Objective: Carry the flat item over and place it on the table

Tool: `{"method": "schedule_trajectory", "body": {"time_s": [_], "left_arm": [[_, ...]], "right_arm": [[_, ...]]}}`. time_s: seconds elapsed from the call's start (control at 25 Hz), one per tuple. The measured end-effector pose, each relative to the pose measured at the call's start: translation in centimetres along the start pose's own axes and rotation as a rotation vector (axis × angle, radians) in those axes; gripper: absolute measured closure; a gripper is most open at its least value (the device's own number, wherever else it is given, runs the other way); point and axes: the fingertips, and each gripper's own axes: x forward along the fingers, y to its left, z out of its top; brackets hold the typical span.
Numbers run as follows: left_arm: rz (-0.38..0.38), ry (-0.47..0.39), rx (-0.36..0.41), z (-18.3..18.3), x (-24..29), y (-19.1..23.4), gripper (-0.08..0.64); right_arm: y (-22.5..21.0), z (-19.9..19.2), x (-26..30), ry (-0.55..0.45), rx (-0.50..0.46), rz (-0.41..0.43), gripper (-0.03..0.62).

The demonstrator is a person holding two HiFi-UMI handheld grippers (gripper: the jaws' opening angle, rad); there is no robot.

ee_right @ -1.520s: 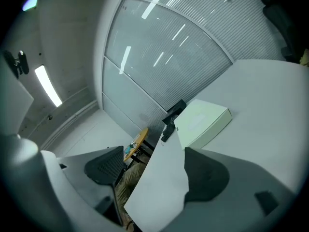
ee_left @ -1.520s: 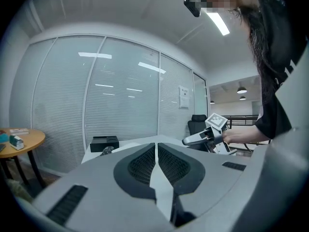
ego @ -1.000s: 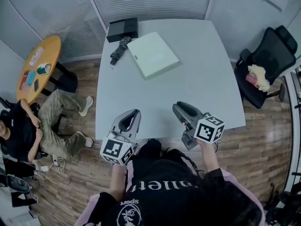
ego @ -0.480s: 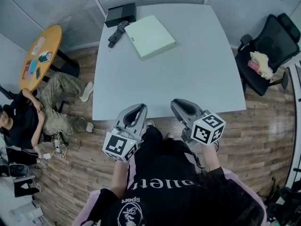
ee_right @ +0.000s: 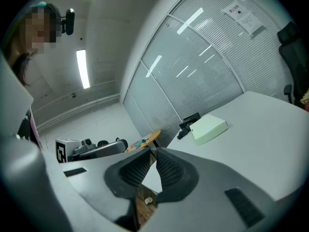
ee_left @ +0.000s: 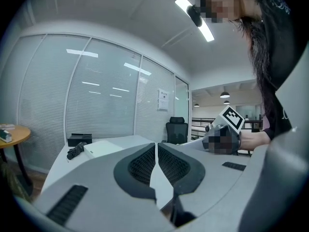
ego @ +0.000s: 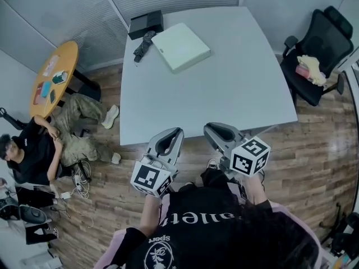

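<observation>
The flat item, a pale green box (ego: 180, 47), lies at the far left of the grey table (ego: 235, 88); it also shows as the box (ee_left: 104, 149) and the box (ee_right: 208, 128) in the two gripper views. My left gripper (ego: 171, 134) and right gripper (ego: 213, 129) hover side by side just off the table's near edge, over the wooden floor. Both are far from the box. The jaws of my left gripper (ee_left: 156, 145) meet at the tips with nothing between them. My right gripper (ee_right: 153, 152) is also shut and holds nothing.
A black case (ego: 146, 24) and a folded black umbrella (ego: 144, 45) lie beside the box at the table's far corner. A black office chair (ego: 320, 43) stands at the right. A round wooden table (ego: 53, 77) and a seated person (ego: 33, 150) are at the left.
Both grippers have drawn back from over the table's near edge to the floor side of it. The table and the box now sit farther off in the head view.
</observation>
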Motion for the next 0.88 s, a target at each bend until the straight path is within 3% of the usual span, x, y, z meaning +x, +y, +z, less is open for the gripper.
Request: {"method": "schedule_trajectory", "body": {"time_s": [0.48,0.88], "left_arm": [[-0.030,-0.022,-0.009,-2.3,-11.1,-1.2,0.525],[-0.069,-0.014,-0.017,-4.6,-17.0,-2.9,0.525]], "right_arm": [[10.0,-5.7,-0.5,-0.038,-0.046,-0.065,0.549],[15.3,-8.9,-2.2,-0.066,-0.084,-0.121,0.554]]}}
